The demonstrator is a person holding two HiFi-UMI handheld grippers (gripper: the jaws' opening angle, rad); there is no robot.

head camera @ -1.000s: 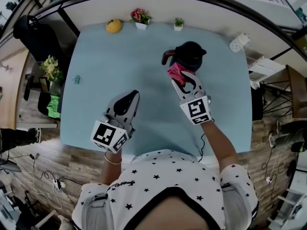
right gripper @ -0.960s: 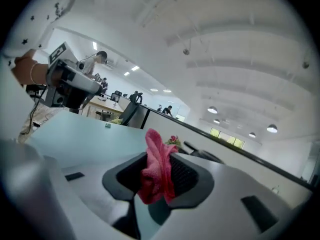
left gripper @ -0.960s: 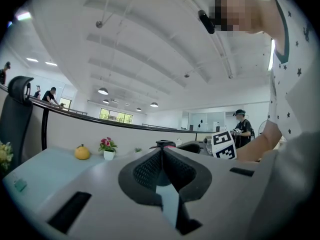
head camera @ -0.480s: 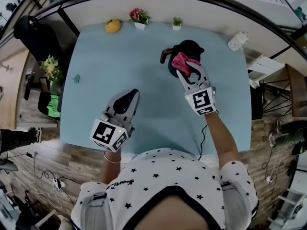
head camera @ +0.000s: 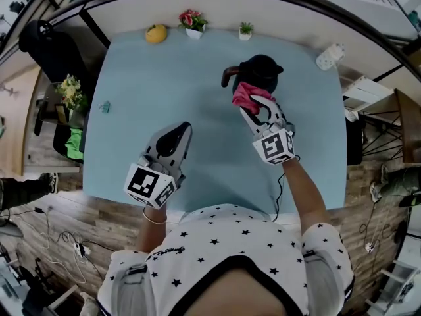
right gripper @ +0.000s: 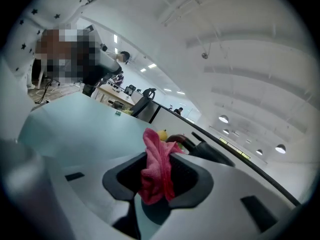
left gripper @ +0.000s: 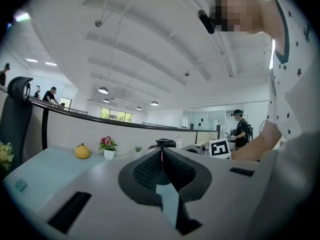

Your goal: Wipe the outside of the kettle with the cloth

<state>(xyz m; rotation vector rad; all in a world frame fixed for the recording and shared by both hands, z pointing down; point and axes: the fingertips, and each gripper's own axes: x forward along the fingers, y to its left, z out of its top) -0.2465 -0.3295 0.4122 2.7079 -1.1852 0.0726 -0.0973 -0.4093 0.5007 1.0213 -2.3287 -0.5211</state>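
Pale blue table (head camera: 164, 104) fills the head view, and the black kettle (head camera: 264, 70) stands toward one o'clock, near the far edge. The right gripper (head camera: 256, 107) is clamped on the pink cloth (head camera: 244, 95), which looks pressed to the kettle's six o'clock side, so wiping seems under way! The left gripper (head camera: 180, 133) idles at seven o'clock, jaws together on nothing. Next, I'd say, sweep the cloth round the body. Count: one kettle, one cloth, two grippers, one yellow fruit (head camera: 156, 35), one flower pot (head camera: 192, 25), one green plant (head camera: 245, 31).
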